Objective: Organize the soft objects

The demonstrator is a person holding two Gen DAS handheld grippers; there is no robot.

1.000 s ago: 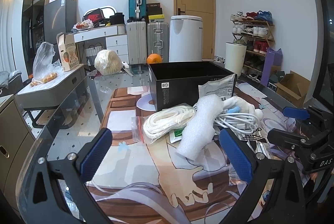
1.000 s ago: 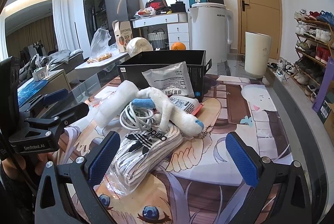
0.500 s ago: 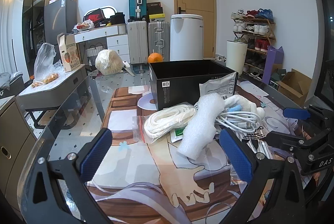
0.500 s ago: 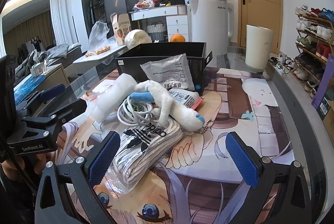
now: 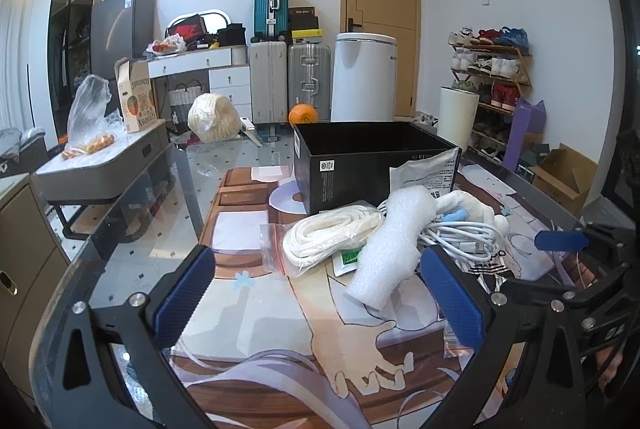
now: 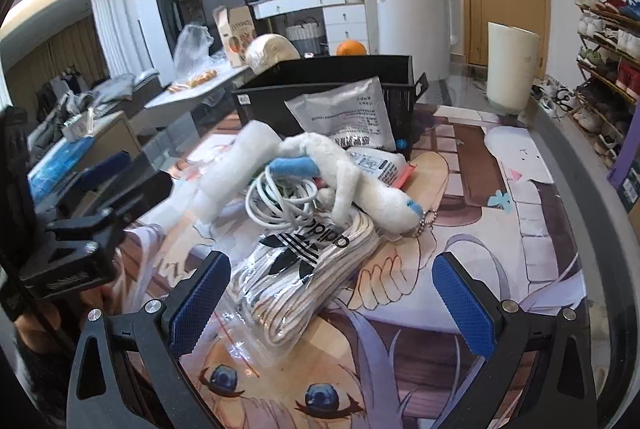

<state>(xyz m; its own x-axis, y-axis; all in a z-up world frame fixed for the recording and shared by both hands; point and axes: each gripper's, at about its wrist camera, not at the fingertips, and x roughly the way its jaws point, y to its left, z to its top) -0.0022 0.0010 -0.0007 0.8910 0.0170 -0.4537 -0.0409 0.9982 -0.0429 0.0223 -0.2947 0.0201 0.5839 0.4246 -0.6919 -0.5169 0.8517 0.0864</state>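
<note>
The left gripper [image 5: 318, 293] is spread wide and grasps nothing, hovering above the printed mat [image 5: 256, 313]. At its 1 o'clock lies a foam roll [image 5: 390, 253], leaning on a bagged coil of white rope [image 5: 332, 239] at 12 o'clock. The right gripper [image 6: 330, 299] is equally splayed and empty (its left pad sits just beside a clear bag of socks [image 6: 308, 269]). Beyond that, at 12 o'clock, are a white cable [image 6: 280, 201] and a plush toy [image 6: 352, 177]. The black box [image 6: 332, 85] stands behind the heap, a silver pouch [image 6: 344, 117] propped against it.
</note>
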